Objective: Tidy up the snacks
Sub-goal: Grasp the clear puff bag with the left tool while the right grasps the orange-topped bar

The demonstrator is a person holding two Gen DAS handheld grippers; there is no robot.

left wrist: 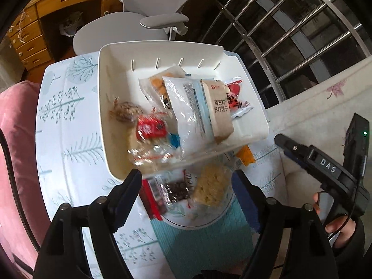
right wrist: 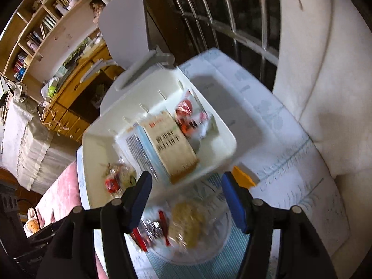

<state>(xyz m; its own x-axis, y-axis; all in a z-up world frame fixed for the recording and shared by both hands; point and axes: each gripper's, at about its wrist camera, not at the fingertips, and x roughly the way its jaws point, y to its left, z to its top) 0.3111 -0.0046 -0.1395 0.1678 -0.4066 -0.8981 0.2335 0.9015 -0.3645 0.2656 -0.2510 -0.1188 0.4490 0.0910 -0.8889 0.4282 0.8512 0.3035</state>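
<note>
A white bin (left wrist: 102,107) (right wrist: 97,144) on the tree-print tablecloth holds several snacks. Among them are a brown cracker pack (left wrist: 218,111) (right wrist: 172,144), a white-and-blue packet (left wrist: 186,107) and a red packet (left wrist: 151,127). In front of it a plate (left wrist: 209,220) carries a yellow pastry (left wrist: 211,186) (right wrist: 188,220) and a dark snack pack (left wrist: 176,189). My left gripper (left wrist: 186,176) hangs open above the plate, pads touching nothing. My right gripper (right wrist: 186,177) is also open above the plate and holds nothing. An orange packet (left wrist: 245,154) lies beside the bin.
A teal mat (left wrist: 197,244) lies under the plate. A grey office chair (left wrist: 139,11) stands behind the table, a pink cushion (left wrist: 16,139) on its left, a cream sofa (right wrist: 325,93) on its right. Metal window bars (left wrist: 290,34) rise at the back. A hand (left wrist: 337,227) grips the right tool.
</note>
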